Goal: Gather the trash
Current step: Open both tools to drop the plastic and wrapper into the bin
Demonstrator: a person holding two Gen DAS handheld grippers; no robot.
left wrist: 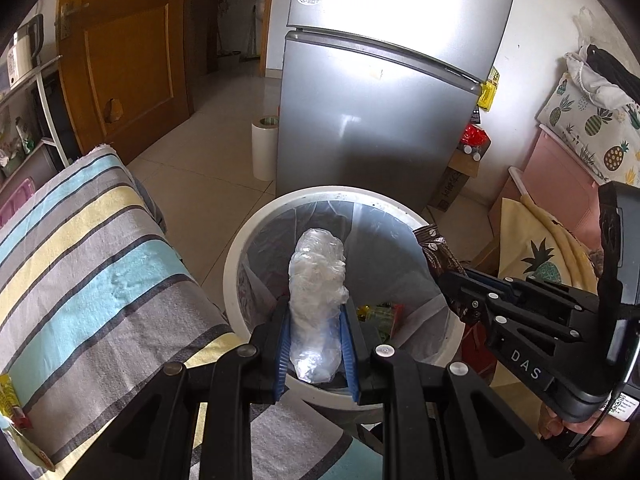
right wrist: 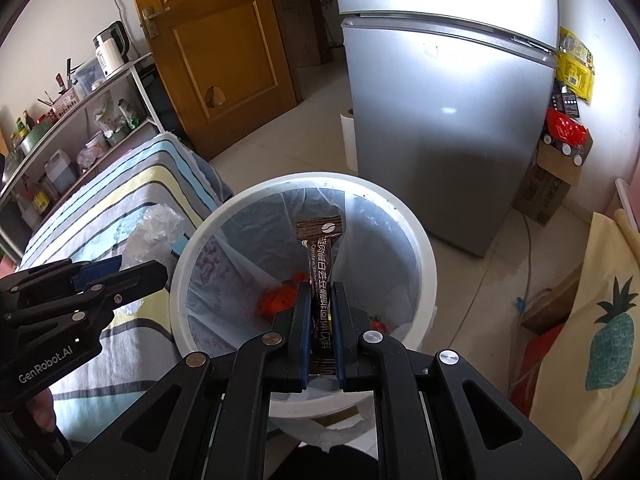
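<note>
A white trash bin (left wrist: 256,232) with a clear liner stands on the floor in front of the fridge; it also shows in the right wrist view (right wrist: 416,240). My left gripper (left wrist: 316,308) is shut on a crumpled clear plastic bag (left wrist: 316,276) and holds it over the bin's near rim. My right gripper (right wrist: 321,292) is shut on a brown coffee stick wrapper (right wrist: 320,248) and holds it over the bin's opening. The right gripper (left wrist: 448,280) shows at the bin's right rim in the left wrist view. Red and yellow wrappers (right wrist: 280,300) lie inside the bin.
A striped cloth-covered surface (left wrist: 88,248) lies left of the bin. A silver fridge (left wrist: 380,120) stands behind it, with a paper roll (left wrist: 264,148) beside it. A cardboard box (right wrist: 556,176), a pineapple-print cloth (right wrist: 600,320), a wooden door (right wrist: 216,40) and a shelf (right wrist: 60,120) surround the spot.
</note>
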